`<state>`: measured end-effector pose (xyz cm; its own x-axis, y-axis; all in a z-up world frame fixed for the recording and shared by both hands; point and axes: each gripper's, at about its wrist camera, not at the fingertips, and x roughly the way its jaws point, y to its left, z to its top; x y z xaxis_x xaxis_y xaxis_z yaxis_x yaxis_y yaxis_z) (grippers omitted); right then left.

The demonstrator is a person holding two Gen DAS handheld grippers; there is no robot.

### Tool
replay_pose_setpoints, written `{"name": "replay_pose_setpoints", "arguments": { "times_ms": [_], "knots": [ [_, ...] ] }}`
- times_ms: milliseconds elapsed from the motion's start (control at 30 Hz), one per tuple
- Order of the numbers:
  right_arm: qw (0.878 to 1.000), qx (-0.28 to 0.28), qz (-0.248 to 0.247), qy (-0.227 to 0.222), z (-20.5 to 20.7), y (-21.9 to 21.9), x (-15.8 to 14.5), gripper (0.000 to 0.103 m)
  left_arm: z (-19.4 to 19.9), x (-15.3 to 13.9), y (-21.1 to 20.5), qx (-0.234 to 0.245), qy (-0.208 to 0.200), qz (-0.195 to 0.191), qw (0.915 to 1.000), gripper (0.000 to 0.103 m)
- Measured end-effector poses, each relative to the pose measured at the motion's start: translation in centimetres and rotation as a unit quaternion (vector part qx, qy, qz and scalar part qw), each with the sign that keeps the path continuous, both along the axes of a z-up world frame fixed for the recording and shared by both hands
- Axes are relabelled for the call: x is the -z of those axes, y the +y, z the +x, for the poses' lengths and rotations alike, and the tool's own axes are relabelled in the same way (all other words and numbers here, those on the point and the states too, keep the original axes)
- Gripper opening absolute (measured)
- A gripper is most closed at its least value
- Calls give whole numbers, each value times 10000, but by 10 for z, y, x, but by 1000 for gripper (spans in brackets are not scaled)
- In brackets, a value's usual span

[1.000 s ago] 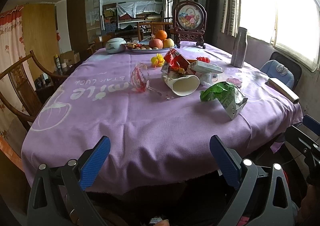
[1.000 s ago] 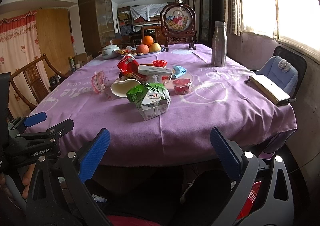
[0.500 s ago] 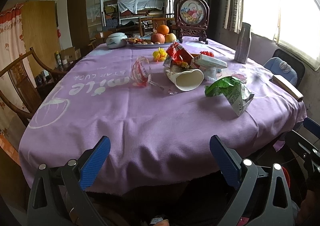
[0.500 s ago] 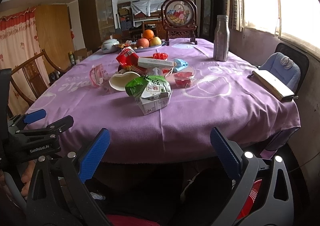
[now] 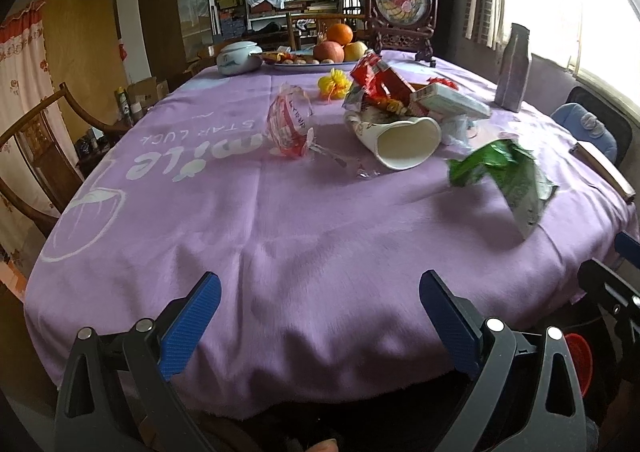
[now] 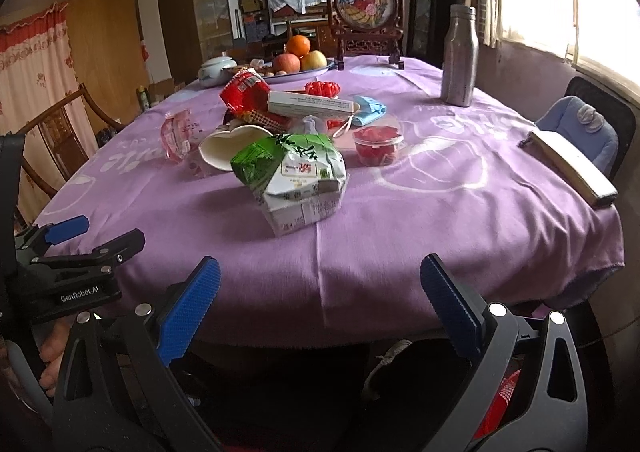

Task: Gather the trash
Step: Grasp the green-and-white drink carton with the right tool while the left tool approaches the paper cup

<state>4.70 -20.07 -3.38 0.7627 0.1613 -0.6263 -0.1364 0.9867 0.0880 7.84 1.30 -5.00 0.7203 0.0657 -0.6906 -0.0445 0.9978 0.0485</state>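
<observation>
Both hand-held grippers hover at the near edge of a round table draped in a purple cloth (image 6: pixel 400 212), each with its blue-padded jaws spread wide and nothing between them — the left gripper (image 5: pixel 320 312) and the right gripper (image 6: pixel 320 304) are both released. The trash sits in a loose cluster toward the middle of the cloth: a crumpled green-and-white paper carton (image 6: pixel 292 180) lies nearest the right gripper, tilted on its side; just behind it a tipped white paper cup (image 6: pixel 230 146) shows its open mouth. A clear red-printed plastic wrapper (image 5: pixel 290 124) lies apart to the left. Red snack bags (image 6: pixel 244 92), a long white box (image 6: pixel 312 105), a blue face mask (image 6: pixel 370 108) and a small clear tub of red bits (image 6: pixel 378 144) crowd together (some overlapping). A steel bottle (image 6: pixel 459 56) stands upright, well apart on the right
</observation>
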Motion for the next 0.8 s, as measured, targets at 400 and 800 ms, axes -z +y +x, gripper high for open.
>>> {"name": "replay_pose_setpoints", "arguments": {
  "times_ms": [400,800],
  "knots": [
    [9976,-492,372,326,76,15,11,96,48,5,19,-166,152,-82,9997,97],
    [9952,-513,806,227,83,-13,10,63,78,-7,3,495,383,-633,9960,97]
  ]
}}
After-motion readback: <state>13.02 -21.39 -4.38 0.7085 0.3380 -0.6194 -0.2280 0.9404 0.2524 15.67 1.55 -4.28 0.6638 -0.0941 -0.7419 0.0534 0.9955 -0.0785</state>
